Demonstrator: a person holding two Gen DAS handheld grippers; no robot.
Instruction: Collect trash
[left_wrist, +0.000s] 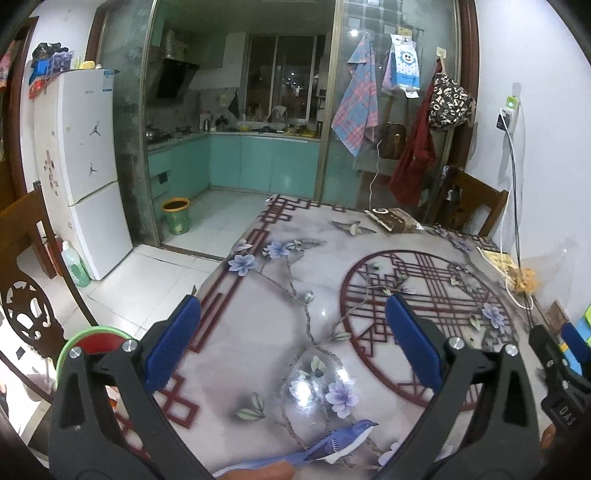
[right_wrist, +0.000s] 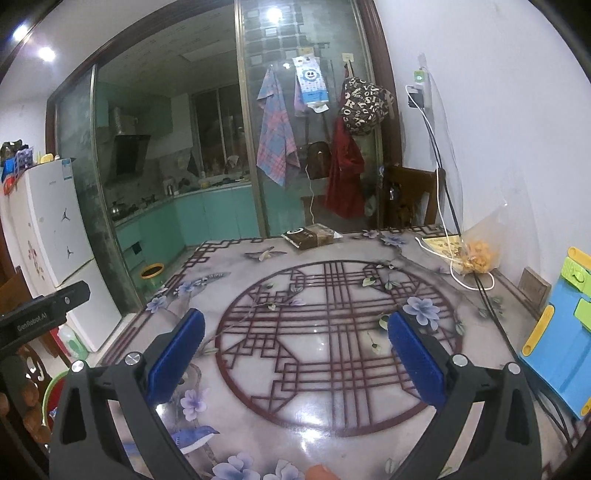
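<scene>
My left gripper (left_wrist: 293, 302) is open over the near part of the flowered table (left_wrist: 258, 332), with nothing between its blue pads. Open and empty too, my right gripper (right_wrist: 295, 315) hangs above the red lattice circle. A brown wrapped packet (left_wrist: 393, 219) (right_wrist: 312, 236) lies at the table's far edge. By the right wall sits a clear plastic bag holding orange bits (left_wrist: 524, 282) (right_wrist: 476, 254). A green-rimmed bin with a red inside (left_wrist: 92, 338) stands below the table's near left corner.
White and black cables (right_wrist: 443, 236) run from a wall charger across the bag. A yellow booklet (right_wrist: 441, 243) and a blue-green-yellow toy (right_wrist: 561, 343) lie at the right. Wooden chairs stand far right (left_wrist: 476, 199) and near left (left_wrist: 26, 295). A yellow-green pail (left_wrist: 176, 216) is on the kitchen floor.
</scene>
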